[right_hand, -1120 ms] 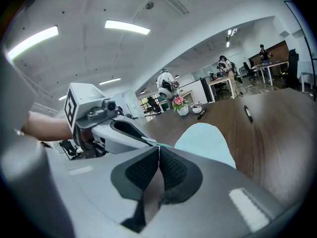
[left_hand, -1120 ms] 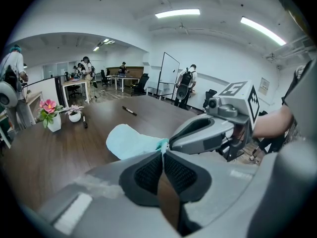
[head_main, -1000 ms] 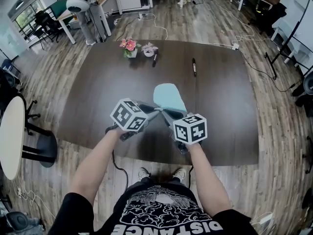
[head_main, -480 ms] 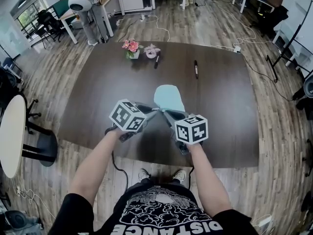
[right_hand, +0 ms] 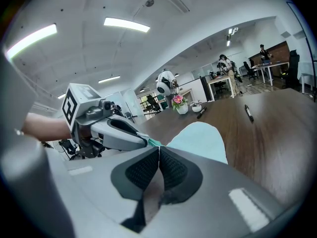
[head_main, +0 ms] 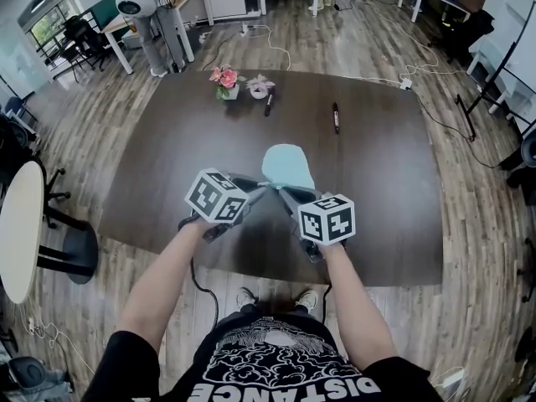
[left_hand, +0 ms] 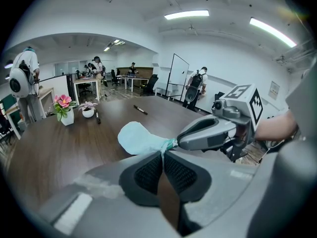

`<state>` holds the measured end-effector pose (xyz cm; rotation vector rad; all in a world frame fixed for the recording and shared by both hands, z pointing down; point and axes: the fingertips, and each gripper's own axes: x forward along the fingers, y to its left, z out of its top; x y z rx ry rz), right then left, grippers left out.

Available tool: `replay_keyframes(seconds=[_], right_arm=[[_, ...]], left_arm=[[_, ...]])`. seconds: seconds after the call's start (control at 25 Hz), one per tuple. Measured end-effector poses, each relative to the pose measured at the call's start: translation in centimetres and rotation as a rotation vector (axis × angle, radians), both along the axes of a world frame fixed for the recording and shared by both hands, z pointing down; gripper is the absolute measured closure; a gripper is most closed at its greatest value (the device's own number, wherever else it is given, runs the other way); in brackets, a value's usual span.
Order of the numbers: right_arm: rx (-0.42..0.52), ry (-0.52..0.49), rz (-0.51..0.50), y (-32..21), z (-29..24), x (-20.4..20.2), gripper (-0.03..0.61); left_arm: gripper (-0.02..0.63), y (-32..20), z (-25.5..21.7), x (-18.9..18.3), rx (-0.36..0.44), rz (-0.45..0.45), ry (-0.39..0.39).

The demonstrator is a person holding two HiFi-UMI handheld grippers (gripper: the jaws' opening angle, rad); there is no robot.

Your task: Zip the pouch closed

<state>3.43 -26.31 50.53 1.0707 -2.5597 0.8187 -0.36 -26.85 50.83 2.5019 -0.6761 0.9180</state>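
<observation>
Head view: pouch (head_main: 288, 165) end between grippers (head_main: 274, 188)

The person's black T-shirt (head_main: 280, 354) carries the white word "DISTANCE", which appears upside down in the head view.

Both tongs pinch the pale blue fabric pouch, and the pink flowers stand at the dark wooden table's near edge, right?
No: the pink flowers stand at the dark wooden table's far edge, as the head view shows. The rest holds.
</observation>
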Motion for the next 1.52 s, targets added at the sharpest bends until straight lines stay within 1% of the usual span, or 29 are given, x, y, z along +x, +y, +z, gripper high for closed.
replay_keyframes(seconds=[0.32,1.08,1.2,1.36,1.52], right_arm=[[-0.014,0.007,0.011,-0.1,0.5,0.3,0.572],[-0.032,0.018,0.033,0.0,1.5,0.6,0.571],[-0.040,0.034,0.050,-0.1,1.6,1.1,0.572],[-0.046,0.029,0.076,-0.2,1.8,2.0,0.572],[-0.045,0.033,0.077,-0.2,1.8,2.1,0.572]], left_arm=[[0.595,-0.2,0.2,-0.5,-0.008,-0.022,-0.007],[0.594,-0.5,1.2,-1.1,-0.029,-0.080,0.005],[0.594,-0.8,1.2,-1.5,-0.027,-0.105,0.001],[0.594,-1.3,1.2,-2.3,-0.042,-0.147,0.019],[0.594,-1.3,1.5,-2.5,-0.044,-0.157,0.020]])
